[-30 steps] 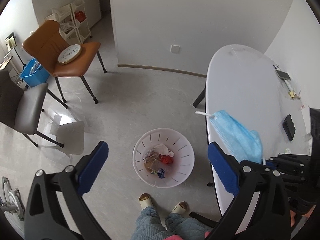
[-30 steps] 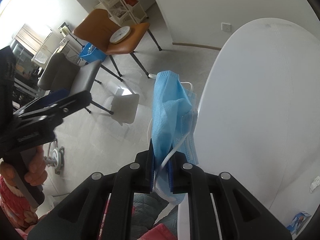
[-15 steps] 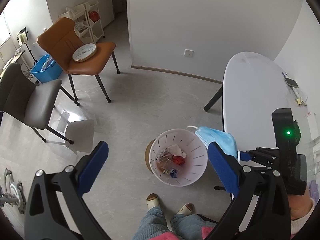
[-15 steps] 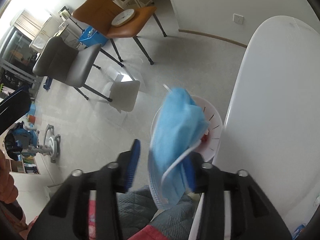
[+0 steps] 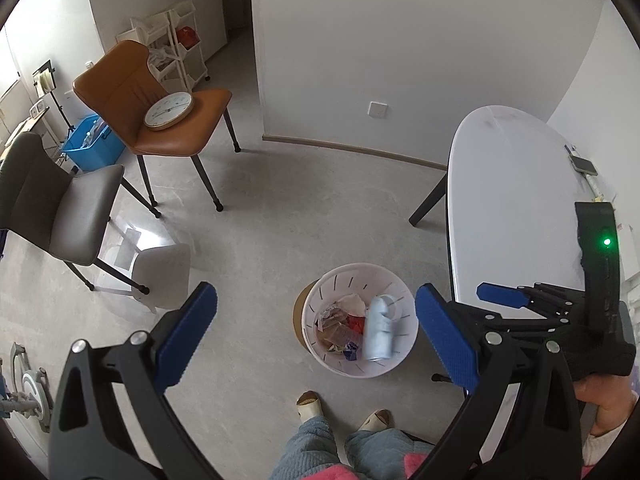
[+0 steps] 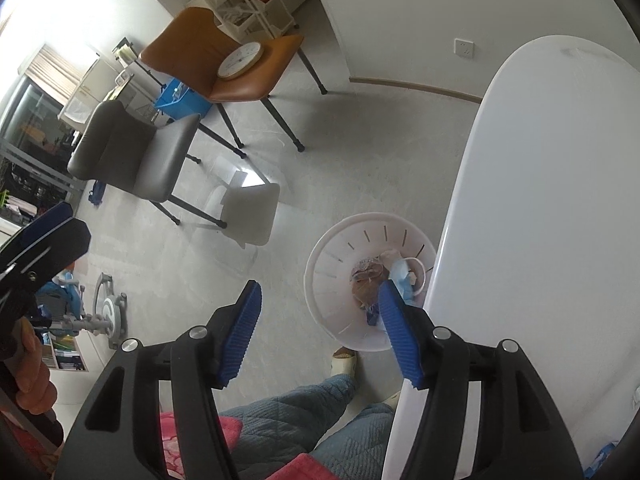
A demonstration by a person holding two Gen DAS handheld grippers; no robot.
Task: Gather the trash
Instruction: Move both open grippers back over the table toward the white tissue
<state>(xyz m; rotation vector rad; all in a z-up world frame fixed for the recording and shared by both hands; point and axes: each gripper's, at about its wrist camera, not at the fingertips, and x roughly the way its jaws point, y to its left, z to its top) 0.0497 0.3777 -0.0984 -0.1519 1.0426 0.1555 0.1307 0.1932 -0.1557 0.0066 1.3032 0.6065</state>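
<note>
A white slotted waste bin (image 5: 360, 270) (image 6: 322, 248) stands on the floor beside the white oval table (image 5: 512, 184) (image 6: 540, 160). In the bin lies a light blue face mask (image 5: 376, 336) (image 6: 402, 276), on top of paper and wrapper scraps. My right gripper (image 6: 320, 286) hangs above the bin's near side; its jaws are opening and nothing is between them. In the left wrist view it (image 5: 500, 296) reaches in from the right at the table's edge. My left gripper (image 5: 316, 294) is open and empty above the floor, left of the bin.
An orange chair (image 5: 160, 120) with a round clock (image 5: 168, 111) on its seat and a grey chair (image 5: 60, 208) stand at the left. A blue crate (image 5: 94, 146) and a white cart (image 5: 176, 48) are behind them. The person's legs and slippers (image 5: 344, 412) are below the bin. A phone (image 5: 583, 165) lies on the table.
The right gripper held the mask shut between its pads, then opened; the mask dropped into the bin. The left wrist view shifted, so the bin sits further right.
</note>
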